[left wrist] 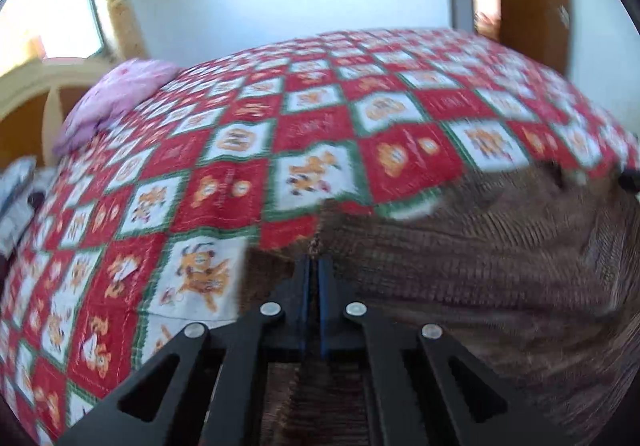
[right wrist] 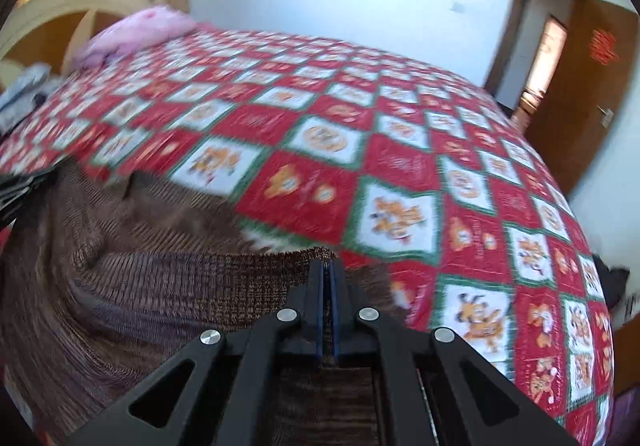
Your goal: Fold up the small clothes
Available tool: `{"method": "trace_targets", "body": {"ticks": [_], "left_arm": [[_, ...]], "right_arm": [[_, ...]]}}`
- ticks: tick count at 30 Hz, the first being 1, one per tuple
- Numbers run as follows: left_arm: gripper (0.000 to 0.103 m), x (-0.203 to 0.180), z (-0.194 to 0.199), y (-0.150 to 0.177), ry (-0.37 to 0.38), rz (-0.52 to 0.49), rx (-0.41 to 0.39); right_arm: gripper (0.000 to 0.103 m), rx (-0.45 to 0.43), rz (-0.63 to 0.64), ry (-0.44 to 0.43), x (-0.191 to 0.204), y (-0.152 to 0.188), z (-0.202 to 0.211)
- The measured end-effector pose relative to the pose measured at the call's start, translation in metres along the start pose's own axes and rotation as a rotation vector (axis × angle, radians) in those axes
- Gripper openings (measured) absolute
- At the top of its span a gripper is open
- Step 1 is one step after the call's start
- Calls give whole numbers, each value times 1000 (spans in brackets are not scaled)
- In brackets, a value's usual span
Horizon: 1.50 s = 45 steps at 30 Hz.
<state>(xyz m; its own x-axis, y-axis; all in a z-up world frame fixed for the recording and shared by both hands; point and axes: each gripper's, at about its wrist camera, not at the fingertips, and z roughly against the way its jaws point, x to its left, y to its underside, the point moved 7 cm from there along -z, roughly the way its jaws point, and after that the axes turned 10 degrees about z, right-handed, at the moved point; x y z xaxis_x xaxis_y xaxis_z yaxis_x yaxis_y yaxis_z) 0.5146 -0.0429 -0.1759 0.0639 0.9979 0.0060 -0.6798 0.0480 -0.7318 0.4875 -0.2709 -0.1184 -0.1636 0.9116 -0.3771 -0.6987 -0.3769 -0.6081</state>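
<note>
While lying rumpled on the red checked bedspread (right wrist: 400,174), the brown ribbed knit garment (right wrist: 168,286) is being pinched at its edge by both the left gripper (left wrist: 315,266) and right gripper (right wrist: 327,266), jaws pressed together; a pink pillow (right wrist: 136,30) is sitting well apart.

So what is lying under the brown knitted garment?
The brown knitted garment lies on the red-and-white checked bedcover, which shows all around it. The bedcover directly beneath is covered, so anything there cannot be seen.
</note>
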Motion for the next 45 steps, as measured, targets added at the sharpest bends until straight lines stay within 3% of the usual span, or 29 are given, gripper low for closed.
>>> {"method": "trace_targets", "body": {"ticks": [4,9,14,16,18,19,20,26,29,35,39,42,45], "left_arm": [[5,19,2,-9,6,111,-21],[5,20,-7,-7,-19,128,-27],[12,19,-29,3,-85,95,71],[14,18,-23,1,-82,88,57],[20,20,-13,3,-70,95,39],[34,23,-6,4,-63,111,34],[47,25,-2,5,-63,126,30],[58,34,25,18,-39,190,-2],[58,32,20,31,-84,151,41],[58,55,52,56,-33,181,46],[61,60,66,81,-6,172,62],[68,58,70,94,-44,130,46],[71,60,67,94,-59,129,57]], "right_arm": [[2,25,-41,5,-7,3,-10],[2,109,-34,44,-3,17,-37],[4,73,-168,-9,-28,20,-22],[20,48,-222,-24,-42,24,-10],[29,28,-292,-57,-63,37,5],[29,29,-318,-71,-70,43,9],[29,33,-330,-76,-73,47,10],[29,77,-354,-215,-55,66,14],[29,91,-364,-270,-38,87,39],[29,164,-305,-356,-4,150,89],[29,190,-299,-367,14,176,98],[5,175,-331,-379,17,178,102],[5,133,-306,-331,14,170,126]]}}
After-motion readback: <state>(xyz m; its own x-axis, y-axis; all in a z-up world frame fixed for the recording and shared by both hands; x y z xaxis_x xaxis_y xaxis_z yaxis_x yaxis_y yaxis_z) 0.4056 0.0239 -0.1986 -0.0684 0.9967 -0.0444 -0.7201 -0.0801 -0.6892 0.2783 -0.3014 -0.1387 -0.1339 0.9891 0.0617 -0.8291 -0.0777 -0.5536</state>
